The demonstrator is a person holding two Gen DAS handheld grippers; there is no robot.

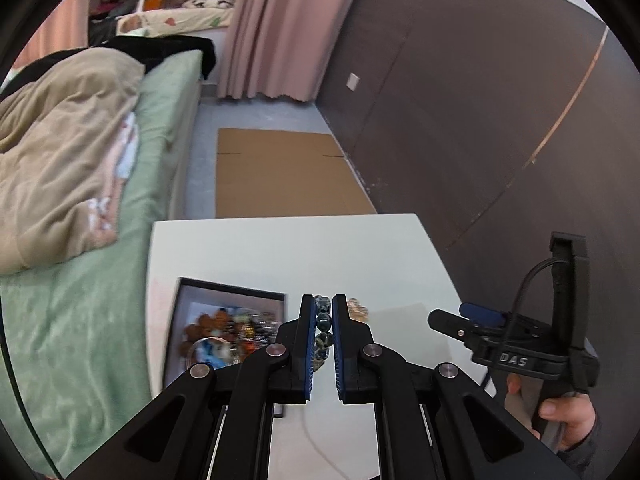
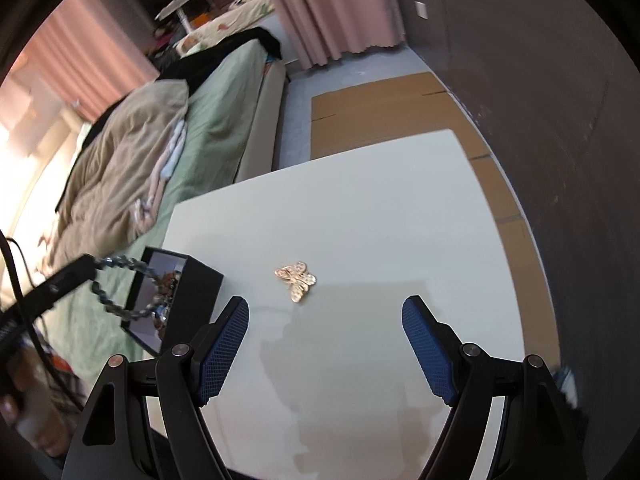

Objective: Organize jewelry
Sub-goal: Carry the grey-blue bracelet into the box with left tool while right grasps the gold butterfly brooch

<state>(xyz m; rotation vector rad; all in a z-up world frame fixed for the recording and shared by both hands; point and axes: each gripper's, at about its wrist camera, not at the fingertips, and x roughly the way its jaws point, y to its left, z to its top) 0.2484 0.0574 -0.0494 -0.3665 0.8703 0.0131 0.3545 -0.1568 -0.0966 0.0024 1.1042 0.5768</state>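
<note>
A black box (image 2: pixel 176 300) of mixed jewelry is seen at the left edge of the white surface (image 2: pixel 360 200). A dark beaded bracelet (image 1: pixel 322 334) is pinched between the nearly closed jaws of the left gripper (image 1: pixel 322 312), dangling over the box. A gold butterfly brooch (image 2: pixel 296 280) lies mid-surface, ahead of the right gripper (image 2: pixel 326 312), whose jaws are spread wide and empty.

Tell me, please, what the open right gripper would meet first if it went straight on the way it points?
Probably the gold butterfly brooch, which lies alone on the white table ahead of the right gripper, roughly centred between its open jaws; depth is uncertain, so it might touch bare tabletop first.
</note>
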